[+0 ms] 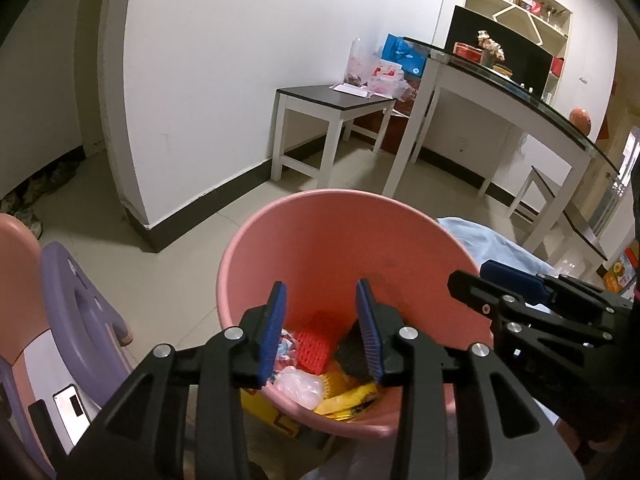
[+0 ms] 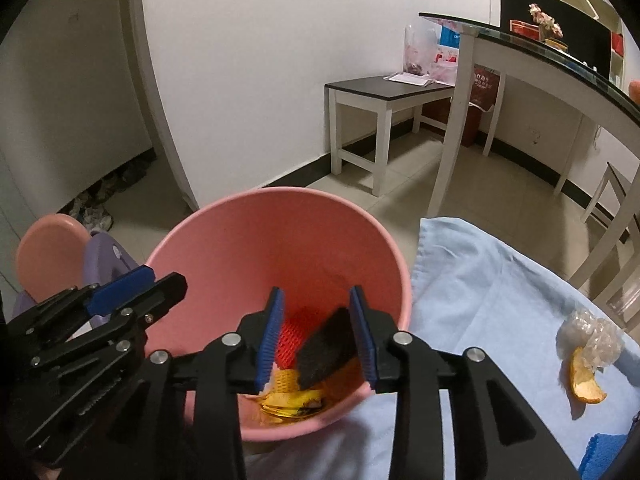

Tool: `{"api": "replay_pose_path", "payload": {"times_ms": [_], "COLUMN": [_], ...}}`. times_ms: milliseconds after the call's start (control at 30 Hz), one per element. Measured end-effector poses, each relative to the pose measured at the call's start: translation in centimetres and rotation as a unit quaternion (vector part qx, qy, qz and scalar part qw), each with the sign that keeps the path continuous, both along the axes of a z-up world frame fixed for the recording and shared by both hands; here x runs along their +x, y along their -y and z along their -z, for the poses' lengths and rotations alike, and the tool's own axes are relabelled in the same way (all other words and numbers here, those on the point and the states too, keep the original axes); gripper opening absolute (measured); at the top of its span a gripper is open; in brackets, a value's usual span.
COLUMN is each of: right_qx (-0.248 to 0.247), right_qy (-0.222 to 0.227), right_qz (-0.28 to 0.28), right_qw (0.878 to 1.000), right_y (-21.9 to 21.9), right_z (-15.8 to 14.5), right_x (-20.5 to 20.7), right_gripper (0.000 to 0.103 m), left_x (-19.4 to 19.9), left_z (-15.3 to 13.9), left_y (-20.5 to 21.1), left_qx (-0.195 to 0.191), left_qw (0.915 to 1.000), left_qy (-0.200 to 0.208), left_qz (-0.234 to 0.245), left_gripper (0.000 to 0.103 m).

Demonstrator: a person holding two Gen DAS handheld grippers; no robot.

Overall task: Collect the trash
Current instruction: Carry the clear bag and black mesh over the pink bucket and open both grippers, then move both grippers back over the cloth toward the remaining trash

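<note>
The pink bin (image 2: 280, 248) already holds most of the haul: inside it lie a red grid-patterned piece (image 1: 314, 344), a dark rough-faced sponge-like block (image 2: 326, 350), crumpled clear plastic (image 1: 300, 388) and yellow wrappers (image 2: 290, 402). What seems left sits to the right of the bin, on the pale blue cloth (image 2: 480, 300): a curled orange peel (image 2: 584, 380) touching a wad of bubbly clear plastic (image 2: 592, 336), so by my reading the job is well along but not finished. The left gripper (image 1: 320, 328) hangs over the bin mouth with its ribbed blue pads parted and nothing between them; the right gripper (image 2: 318, 332) is likewise spread wide and empty above the bin. The bin itself is smooth, matte plastic, a tapering round bucket; the cloth looks soft and lightly creased. Left of the bin stands a lilac plastic chair (image 1: 80, 312) with rounded cut-outs.
</note>
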State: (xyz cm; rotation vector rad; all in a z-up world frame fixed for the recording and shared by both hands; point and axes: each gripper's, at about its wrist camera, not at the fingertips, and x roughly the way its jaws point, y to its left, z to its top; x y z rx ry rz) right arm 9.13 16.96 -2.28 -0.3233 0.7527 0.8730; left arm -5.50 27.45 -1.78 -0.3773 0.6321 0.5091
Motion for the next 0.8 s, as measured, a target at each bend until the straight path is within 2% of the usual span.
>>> {"api": "replay_pose_path", "payload": {"times_ms": [133, 500, 800], "right_qx": [0.019, 0.060, 0.064], "right_qy": [-0.005, -0.001, -0.008], "right_qz": [-0.002, 0.011, 0.051], "right_qw": [1.000, 0.998, 0.997], "right_y": [1.5, 7.9, 14.8], "right_z": [-1.0, -3.9, -4.0], "right_x": [-0.5, -2.3, -3.6], "right_gripper": [0.041, 0.049, 0.051], "left_x": [-0.4, -1.4, -1.8], "left_z": [-0.5, -3.3, -5.6], "left_y": [0.5, 3.8, 8.6], "left_qx": [-0.010, -0.004, 0.008], "left_qw": [0.9999, 0.9990, 0.9954], "left_qy": [0.011, 0.031, 0.049], "left_qz": [0.008, 0.031, 0.082], "left_gripper": [0.042, 0.042, 0.042]}}
